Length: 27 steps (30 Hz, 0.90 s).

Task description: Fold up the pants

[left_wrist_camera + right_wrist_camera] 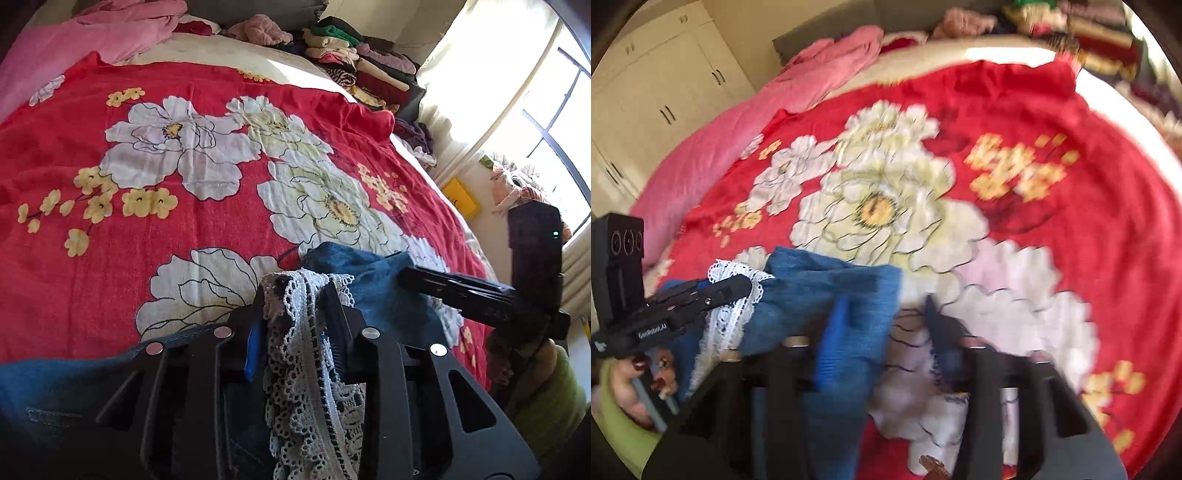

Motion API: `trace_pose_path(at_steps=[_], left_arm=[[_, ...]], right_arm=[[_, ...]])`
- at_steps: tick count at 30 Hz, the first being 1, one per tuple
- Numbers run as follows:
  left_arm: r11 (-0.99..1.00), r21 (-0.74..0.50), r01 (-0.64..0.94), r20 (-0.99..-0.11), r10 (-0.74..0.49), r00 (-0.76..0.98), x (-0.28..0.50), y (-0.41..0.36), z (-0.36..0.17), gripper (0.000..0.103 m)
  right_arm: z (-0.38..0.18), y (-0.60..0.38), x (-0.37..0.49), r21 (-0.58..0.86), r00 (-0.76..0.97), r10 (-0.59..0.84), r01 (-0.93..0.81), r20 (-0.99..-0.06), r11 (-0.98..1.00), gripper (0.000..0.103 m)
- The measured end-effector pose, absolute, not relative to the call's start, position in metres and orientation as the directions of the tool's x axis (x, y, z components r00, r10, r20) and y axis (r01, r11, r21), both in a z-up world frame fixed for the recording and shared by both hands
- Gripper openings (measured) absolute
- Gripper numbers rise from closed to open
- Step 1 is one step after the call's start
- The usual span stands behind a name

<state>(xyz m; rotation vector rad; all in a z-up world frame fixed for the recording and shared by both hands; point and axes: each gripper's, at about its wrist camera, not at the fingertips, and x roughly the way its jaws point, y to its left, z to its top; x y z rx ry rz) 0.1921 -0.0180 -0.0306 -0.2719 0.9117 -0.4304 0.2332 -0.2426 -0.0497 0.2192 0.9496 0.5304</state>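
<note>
Blue denim pants (373, 291) with a white lace trim (310, 354) lie at the near edge of the bed. My left gripper (301, 291) is shut on the lace hem of the pants, with lace bunched between its fingers. It also shows at the left of the right wrist view (738, 286), pinching the lace (735, 314). My right gripper (882, 314) is open, its blue-padded left finger lying on the denim (827, 295) and its right finger over the bedspread. It shows in the left wrist view (406, 275) on the denim to the right.
A red bedspread with large white flowers (184, 177) covers the bed. A pink blanket (92, 33) lies at the far left. Stacked folded clothes (354, 62) sit at the far right corner. A window (554, 122) is at right, cream cupboards (657, 92) at left.
</note>
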Motion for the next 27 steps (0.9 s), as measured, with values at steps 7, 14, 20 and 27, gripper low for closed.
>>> trace_pose_path(at_steps=[7,14,20,27], left_arm=[[0.904,-0.373,0.210,-0.711,-0.423,0.561,0.197,-0.006,-0.033,0.020],[0.920,-0.328,0.213,-0.716,-0.390,0.579,0.178,0.000,-0.012,0.026],[0.932,-0.274,0.238,-0.730,-0.362,0.579,0.154,-0.008,-0.003,0.035],[0.938,-0.262,0.228,-0.767,-0.346,0.541,0.145,-0.014,-0.026,0.035]], right_arm=[[-0.045,-0.214,0.234,0.147,0.560,0.332,-0.349,-0.759,0.925,0.018],[0.001,-0.223,0.137,0.040,0.666,0.420,-0.506,-0.616,0.862,0.039],[-0.008,-0.186,0.037,-0.100,0.550,0.524,-0.746,-0.650,0.659,0.038],[-0.030,-0.135,0.005,-0.253,0.522,0.509,-0.825,-0.684,0.506,0.038]])
